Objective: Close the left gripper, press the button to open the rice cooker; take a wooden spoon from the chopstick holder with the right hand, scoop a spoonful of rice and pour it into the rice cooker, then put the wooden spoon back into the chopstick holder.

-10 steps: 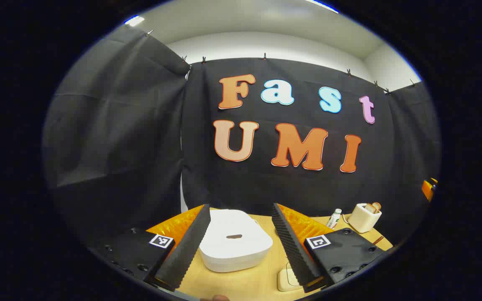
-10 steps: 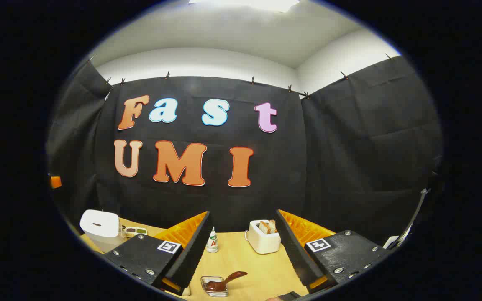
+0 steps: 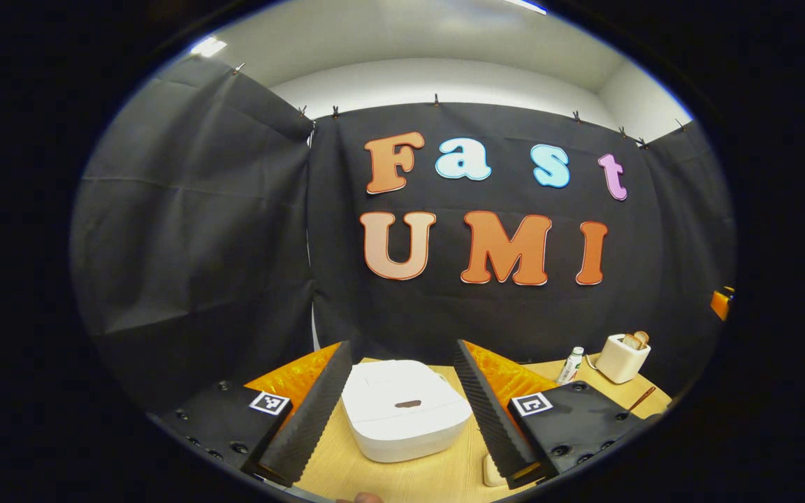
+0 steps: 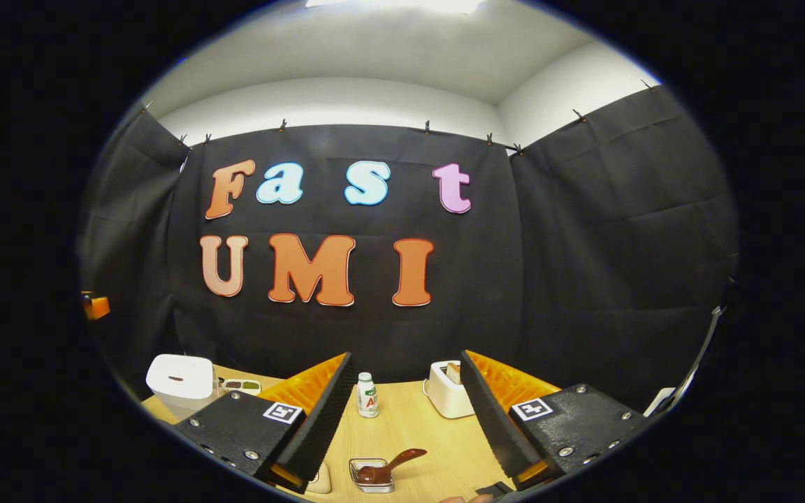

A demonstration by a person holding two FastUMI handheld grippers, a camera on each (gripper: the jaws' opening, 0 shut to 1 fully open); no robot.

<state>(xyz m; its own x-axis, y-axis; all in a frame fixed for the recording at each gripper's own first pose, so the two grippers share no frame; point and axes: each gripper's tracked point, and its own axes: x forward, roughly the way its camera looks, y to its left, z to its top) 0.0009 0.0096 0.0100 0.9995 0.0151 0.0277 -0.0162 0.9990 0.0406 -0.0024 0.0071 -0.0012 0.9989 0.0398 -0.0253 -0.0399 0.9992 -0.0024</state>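
A white rice cooker (image 3: 404, 410) with its lid down stands on the wooden table (image 3: 402, 478), a small dark button on its top. It lies straight ahead of my left gripper (image 3: 395, 412), which is open and holds nothing. In the right gripper view the cooker (image 4: 181, 375) is at the far left. My right gripper (image 4: 402, 419) is open too. Below and between its fingers a small clear dish (image 4: 370, 472) holds a dark brown spoon (image 4: 390, 466).
A white toaster (image 4: 447, 397) with bread and a small white bottle (image 4: 367, 403) stand at the back of the table. A flat tray with coloured compartments (image 4: 242, 385) lies beside the cooker. A cream object (image 3: 492, 474) sits by my left gripper's right finger.
Both views have tilted slightly downward and shifted. The cooker now sits more centred between my left fingers, and the toaster has slid behind my right gripper's right finger. Both grippers stay open.
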